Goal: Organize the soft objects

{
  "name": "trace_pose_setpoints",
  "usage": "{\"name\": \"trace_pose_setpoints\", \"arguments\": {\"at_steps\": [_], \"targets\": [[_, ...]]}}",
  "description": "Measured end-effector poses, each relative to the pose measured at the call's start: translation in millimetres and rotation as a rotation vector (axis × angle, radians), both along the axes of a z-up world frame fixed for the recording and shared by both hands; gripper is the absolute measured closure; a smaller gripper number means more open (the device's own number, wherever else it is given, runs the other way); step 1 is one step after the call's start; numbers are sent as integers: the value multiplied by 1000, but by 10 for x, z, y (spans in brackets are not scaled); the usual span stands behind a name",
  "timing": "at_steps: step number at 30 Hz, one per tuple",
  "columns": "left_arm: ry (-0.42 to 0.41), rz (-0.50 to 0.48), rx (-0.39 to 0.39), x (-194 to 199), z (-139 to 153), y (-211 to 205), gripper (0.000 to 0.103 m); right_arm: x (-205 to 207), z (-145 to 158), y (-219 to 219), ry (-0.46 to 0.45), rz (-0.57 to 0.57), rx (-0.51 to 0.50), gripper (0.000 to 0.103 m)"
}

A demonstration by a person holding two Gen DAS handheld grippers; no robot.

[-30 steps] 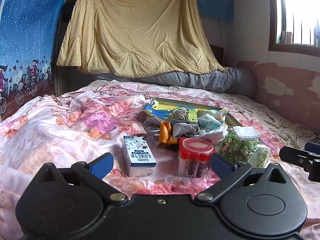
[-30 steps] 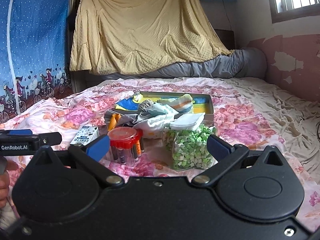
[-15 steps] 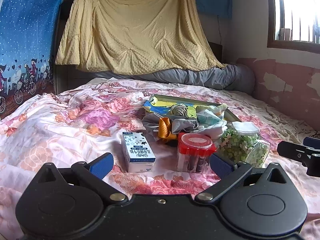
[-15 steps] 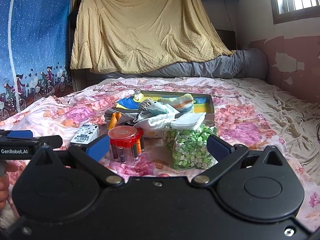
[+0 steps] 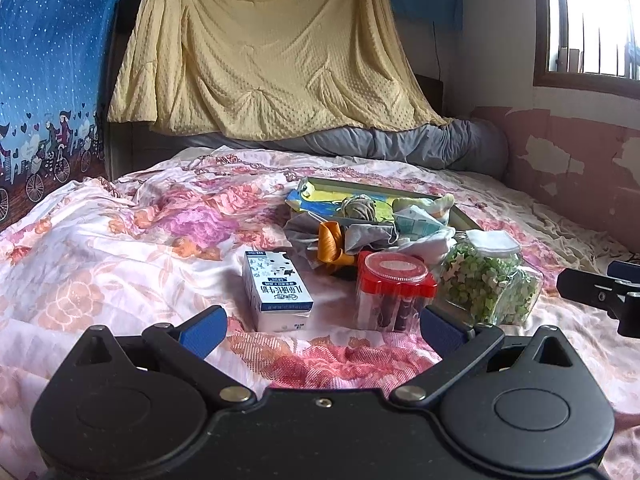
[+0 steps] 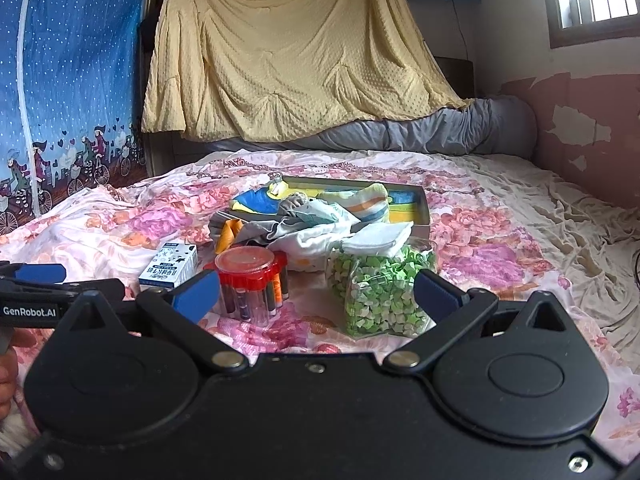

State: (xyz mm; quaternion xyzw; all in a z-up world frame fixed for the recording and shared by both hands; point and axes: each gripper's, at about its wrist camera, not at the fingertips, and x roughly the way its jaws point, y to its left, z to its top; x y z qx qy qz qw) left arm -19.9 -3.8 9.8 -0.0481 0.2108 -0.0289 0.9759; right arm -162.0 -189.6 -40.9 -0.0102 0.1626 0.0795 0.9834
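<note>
My left gripper (image 5: 322, 326) and my right gripper (image 6: 316, 290) both stand wide open and hold nothing, low over the bed (image 5: 120, 248). The pile of soft cloths (image 5: 372, 232), the task's thing, lies ahead of both grippers, spilling over the near rim of the shallow tray (image 5: 464, 216) and partly behind the milk carton (image 5: 276, 292), red-lidded tube jar (image 5: 394, 292) and jar of green paper stars (image 5: 488, 284). I judge the cloths light, limp and prone to trailing, best pinched at a raised fold, reaching over the hard items without toppling them.
</note>
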Motion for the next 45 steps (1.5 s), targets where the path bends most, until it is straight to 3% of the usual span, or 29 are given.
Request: {"name": "trace_pose_setpoints", "arguments": {"at_steps": [16,22,25,37,40,45], "targets": [[21,-39,11,81,14,-22,1,68,-1,-54,16,-8,4,0],[27,-78,44,277,95,-67,1,218,54,-70,7,3,-50,0],[10,-123,77,457,161,-138,1,348,96,-96,-15,-3,-90,0],[-23,-385,238,1379,229,-622,1,1028,82,-284,29,1,-92,1],[-18,-444,294,1582,224,-736,1,1196,71,-344,52,13,-79,8],[14,-542,377,1798,207,-909,10,1382,19,-362,105,57,-65,25]]}}
